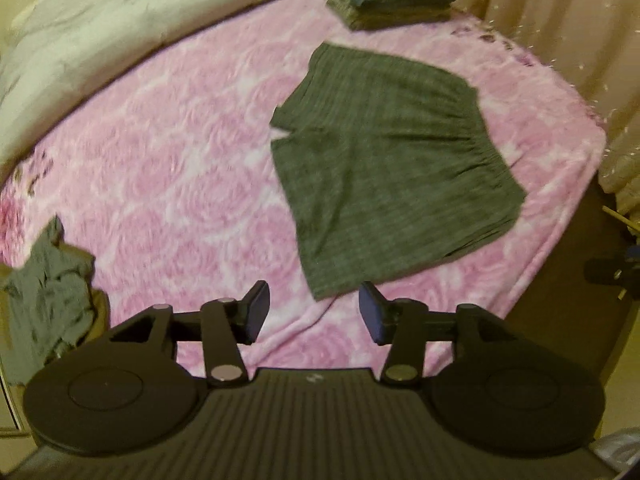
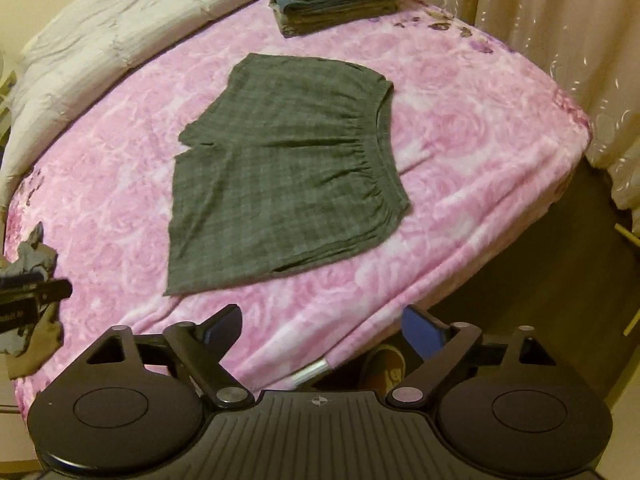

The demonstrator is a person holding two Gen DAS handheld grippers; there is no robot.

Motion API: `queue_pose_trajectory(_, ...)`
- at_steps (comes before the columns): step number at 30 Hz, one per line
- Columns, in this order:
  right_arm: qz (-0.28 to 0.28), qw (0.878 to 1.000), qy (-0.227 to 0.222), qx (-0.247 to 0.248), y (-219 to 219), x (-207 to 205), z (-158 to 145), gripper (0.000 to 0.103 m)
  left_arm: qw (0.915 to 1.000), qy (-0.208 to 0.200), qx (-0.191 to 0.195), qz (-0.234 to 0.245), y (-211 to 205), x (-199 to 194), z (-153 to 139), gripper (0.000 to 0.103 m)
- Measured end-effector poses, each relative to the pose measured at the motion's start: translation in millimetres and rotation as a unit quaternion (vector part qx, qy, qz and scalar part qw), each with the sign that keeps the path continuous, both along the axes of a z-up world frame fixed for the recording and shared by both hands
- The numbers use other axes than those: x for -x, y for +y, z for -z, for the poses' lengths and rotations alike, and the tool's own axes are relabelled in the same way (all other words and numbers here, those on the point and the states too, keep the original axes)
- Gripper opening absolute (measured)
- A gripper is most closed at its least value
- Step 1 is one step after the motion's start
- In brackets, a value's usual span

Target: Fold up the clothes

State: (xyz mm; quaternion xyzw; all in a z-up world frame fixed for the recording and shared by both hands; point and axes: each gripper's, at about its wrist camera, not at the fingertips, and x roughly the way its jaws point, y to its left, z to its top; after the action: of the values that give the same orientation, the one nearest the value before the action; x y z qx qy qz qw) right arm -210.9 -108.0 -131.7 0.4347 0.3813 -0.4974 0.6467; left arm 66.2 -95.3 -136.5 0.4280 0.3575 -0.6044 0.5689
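A bed (image 2: pixel 460 168) fills both views, covered with a pink blanket (image 1: pixel 168 168) printed with pale rose swirls. A cream quilt (image 2: pixel 104 40) lies bunched along its far left edge, and cream curtains (image 2: pixel 560 20) with small white flecks hang at the far right.

Little writing can be read. A small round mark sits on the ribbed body of the right gripper (image 2: pixel 322 326), and a similar pale mark on the left gripper (image 1: pixel 314 310), too small to make out. At the left edge of the right wrist view a black part carries white lettering, blurred beyond reading.

The dark grey checked shorts (image 2: pixel 280 164) lie spread flat in the middle of the blanket, with the gathered waistband to the right and the leg openings to the left. At the far edge of the bed stands a stack of folded clothes (image 2: pixel 336 0) in dark, green and blue layers. A crumpled grey garment (image 1: pixel 48 292) lies at the near left edge of the bed.

Both grippers hover over the near edge of the bed, short of the shorts. The jaws of each stand wide apart, blue pads facing each other, with nothing between them.
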Motion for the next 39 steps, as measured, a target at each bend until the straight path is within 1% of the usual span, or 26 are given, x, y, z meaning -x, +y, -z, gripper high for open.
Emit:
queue_pose_trajectory(5, -0.004, 1.0, -0.002, -0.004, 14, -7, -10, 0.09, 0.9995, 0.001, 0.021, 0.025, 6, 14, -26, 0.046)
queue_pose_trajectory(9, -0.01, 1.0, 0.003, -0.008, 22, -11, -14, 0.09, 0.9991, -0.005, 0.025, 0.033, 11, 22, -31, 0.046)
queue_pose_trajectory(21, -0.008, 1.0, 0.009, -0.015, 26, -11, -18, 0.09, 0.9989, -0.009, 0.022, 0.04, 18, 24, -33, 0.047)
queue_pose_trajectory(30, -0.008, 1.0, 0.012, -0.015, 28, -16, -18, 0.09, 0.9988, -0.011, 0.021, 0.043, 20, 20, -33, 0.048)
queue_pose_trajectory(32, -0.008, 1.0, 0.011, -0.016, 29, -18, -18, 0.09, 0.9988, -0.011, 0.021, 0.043, 21, 18, -33, 0.05)
queue_pose_trajectory(39, -0.009, 1.0, 0.009, -0.024, 26, -18, -14, 0.09, 0.9992, -0.011, 0.013, 0.037, 17, 13, -26, 0.05)
